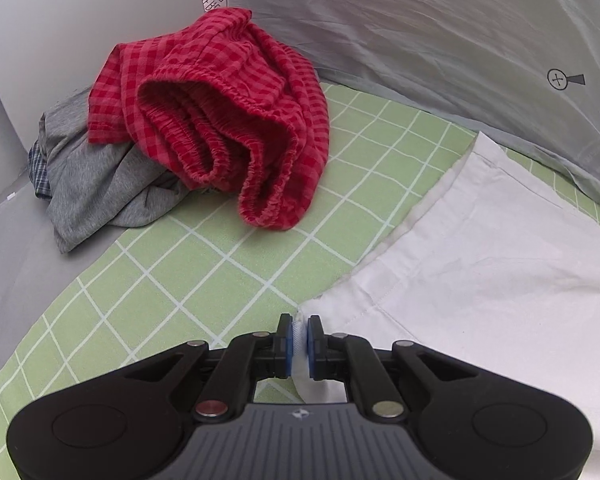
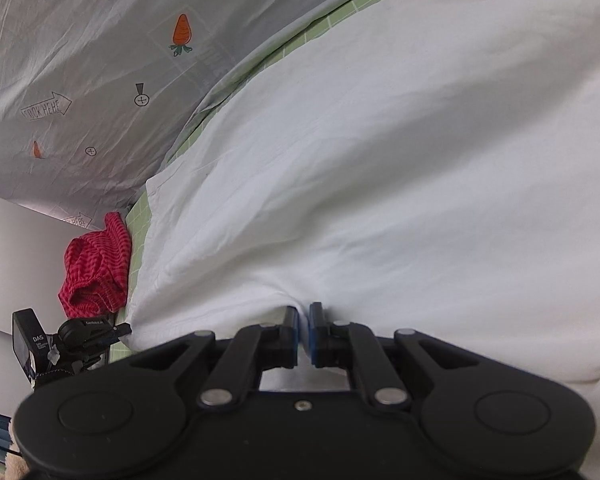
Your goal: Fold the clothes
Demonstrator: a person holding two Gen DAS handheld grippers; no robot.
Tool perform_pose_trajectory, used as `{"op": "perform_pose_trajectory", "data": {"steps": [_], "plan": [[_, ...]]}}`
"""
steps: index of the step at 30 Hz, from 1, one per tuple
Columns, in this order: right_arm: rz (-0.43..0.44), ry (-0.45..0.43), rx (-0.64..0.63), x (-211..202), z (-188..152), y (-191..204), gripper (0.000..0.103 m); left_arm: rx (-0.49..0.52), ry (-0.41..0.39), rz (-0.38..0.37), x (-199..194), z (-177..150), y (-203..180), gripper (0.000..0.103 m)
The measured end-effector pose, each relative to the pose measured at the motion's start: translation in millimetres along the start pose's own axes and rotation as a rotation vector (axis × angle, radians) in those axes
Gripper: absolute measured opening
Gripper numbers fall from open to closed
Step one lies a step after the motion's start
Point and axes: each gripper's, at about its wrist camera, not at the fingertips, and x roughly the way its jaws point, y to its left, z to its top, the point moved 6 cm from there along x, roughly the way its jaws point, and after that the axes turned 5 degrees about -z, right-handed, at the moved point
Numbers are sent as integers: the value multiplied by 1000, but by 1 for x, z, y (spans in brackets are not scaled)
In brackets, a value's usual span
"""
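White cotton garment, spread on green grid-checked sheet, is pinched at its near edge by left gripper and right gripper; edge should be kept taut and level.

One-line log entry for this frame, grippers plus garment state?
left gripper: shut on white garment | right gripper: shut on white garment | red checked shorts: crumpled, unfolded | grey garment: beneath shorts
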Motion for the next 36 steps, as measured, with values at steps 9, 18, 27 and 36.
{"op": "perform_pose_trajectory", "data": {"steps": [9, 18, 27, 36], "plan": [[-45, -6, -28, 1, -1, 5, 7, 53, -6, 21, 0, -1, -1, 9], [-13, 40, -46, 19, 1, 21, 7, -29, 11, 83, -4, -7, 37, 9], [19, 78, -86, 34, -4, 42, 7, -100, 33, 129, -4, -11, 69, 10], [-16, 56, -130, 13, 10, 38, 42, -8, 19, 168, -15, -3, 55, 24]]}}
